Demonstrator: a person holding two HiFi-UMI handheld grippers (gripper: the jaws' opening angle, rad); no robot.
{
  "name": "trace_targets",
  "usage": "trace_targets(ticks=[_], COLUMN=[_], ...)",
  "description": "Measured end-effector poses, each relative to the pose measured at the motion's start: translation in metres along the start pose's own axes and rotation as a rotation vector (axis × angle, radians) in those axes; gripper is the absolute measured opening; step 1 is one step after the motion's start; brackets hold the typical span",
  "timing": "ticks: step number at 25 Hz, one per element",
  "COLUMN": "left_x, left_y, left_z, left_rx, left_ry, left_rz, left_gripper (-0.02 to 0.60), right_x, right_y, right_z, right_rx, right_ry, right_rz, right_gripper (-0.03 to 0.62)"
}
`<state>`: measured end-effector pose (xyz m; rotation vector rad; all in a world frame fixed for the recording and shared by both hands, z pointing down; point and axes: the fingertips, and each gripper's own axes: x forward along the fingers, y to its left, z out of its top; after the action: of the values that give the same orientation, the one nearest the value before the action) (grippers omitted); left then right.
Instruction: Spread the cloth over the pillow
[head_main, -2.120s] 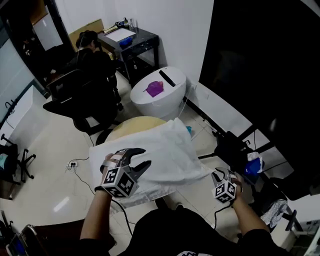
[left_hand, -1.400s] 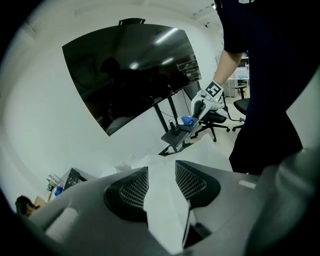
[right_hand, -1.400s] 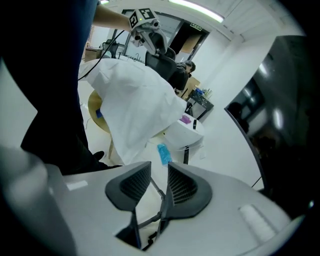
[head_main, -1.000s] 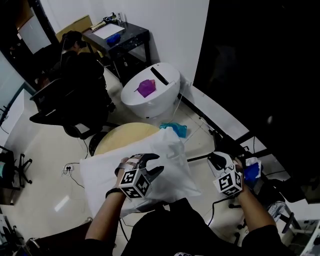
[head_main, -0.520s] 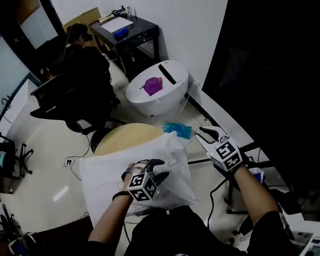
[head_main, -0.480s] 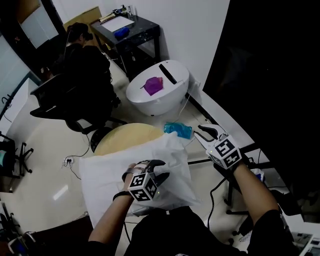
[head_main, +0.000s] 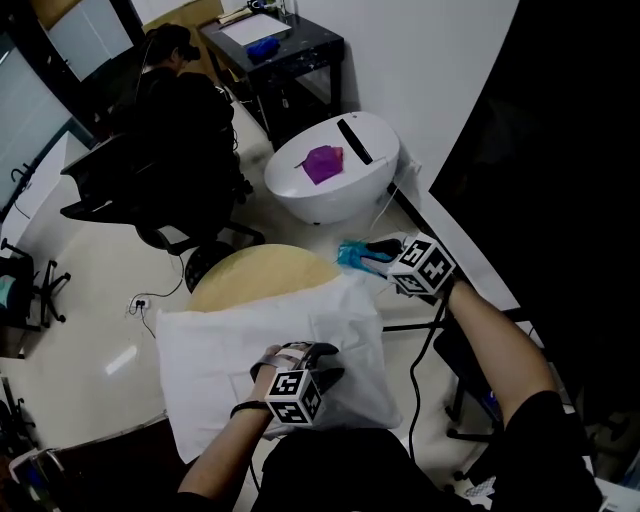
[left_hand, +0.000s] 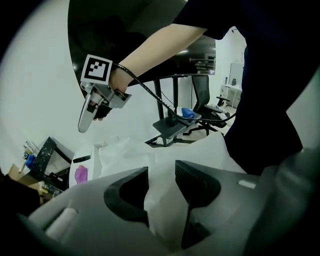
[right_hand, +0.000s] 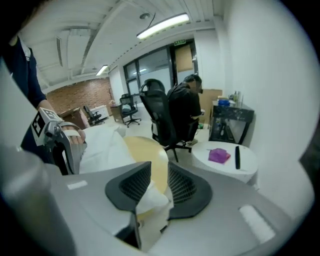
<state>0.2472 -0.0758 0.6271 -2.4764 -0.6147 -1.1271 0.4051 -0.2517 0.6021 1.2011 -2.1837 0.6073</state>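
A white pillow (head_main: 225, 360) lies on a round yellow table (head_main: 260, 275), with a white cloth (head_main: 345, 325) over its right part. My left gripper (head_main: 300, 352) rests on the pillow's near middle. In the left gripper view it (left_hand: 161, 177) is shut on a fold of the cloth (left_hand: 160, 195). My right gripper (head_main: 368, 250) is at the pillow's far right corner, jaws pointing left. In the right gripper view it (right_hand: 152, 192) is shut on a bit of white cloth (right_hand: 150, 200).
A teal thing (head_main: 350, 256) lies on the floor right by the right gripper's jaws. Behind it stands a low white round stand (head_main: 300, 200) with a purple item (head_main: 322, 162). A person sits in a black chair (head_main: 170, 120) at back left. A black desk (head_main: 295, 55) stands by the wall.
My right gripper has swung from low at the right up to the pillow's far right corner. The left gripper has stayed on the pillow, slightly nearer me.
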Motion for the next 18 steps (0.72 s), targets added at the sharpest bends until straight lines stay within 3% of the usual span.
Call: trace_targets(ticks=[3, 8, 18], left_x=[-0.003, -0.009, -0.016], left_y=[0.003, 0.014, 0.035], left_z=[0.005, 0.015, 0.009], left_rx=[-0.021, -0.047, -0.096], left_ry=[-0.019, -0.053, -0.065], left_rz=[0.009, 0.036, 0.086], left_gripper=[0.16, 0.16, 0.16], right_x=[0.032, 0.073, 0.11], right_y=[0.006, 0.01, 0.032], right_z=[-0.014, -0.038, -0.073], right_rx=[0.004, 0.057, 0.268], right_ry=[0.069, 0.141, 0.243], right_rz=[0.112, 0.221, 0.445], right_gripper=[0.117, 0.117, 0.124])
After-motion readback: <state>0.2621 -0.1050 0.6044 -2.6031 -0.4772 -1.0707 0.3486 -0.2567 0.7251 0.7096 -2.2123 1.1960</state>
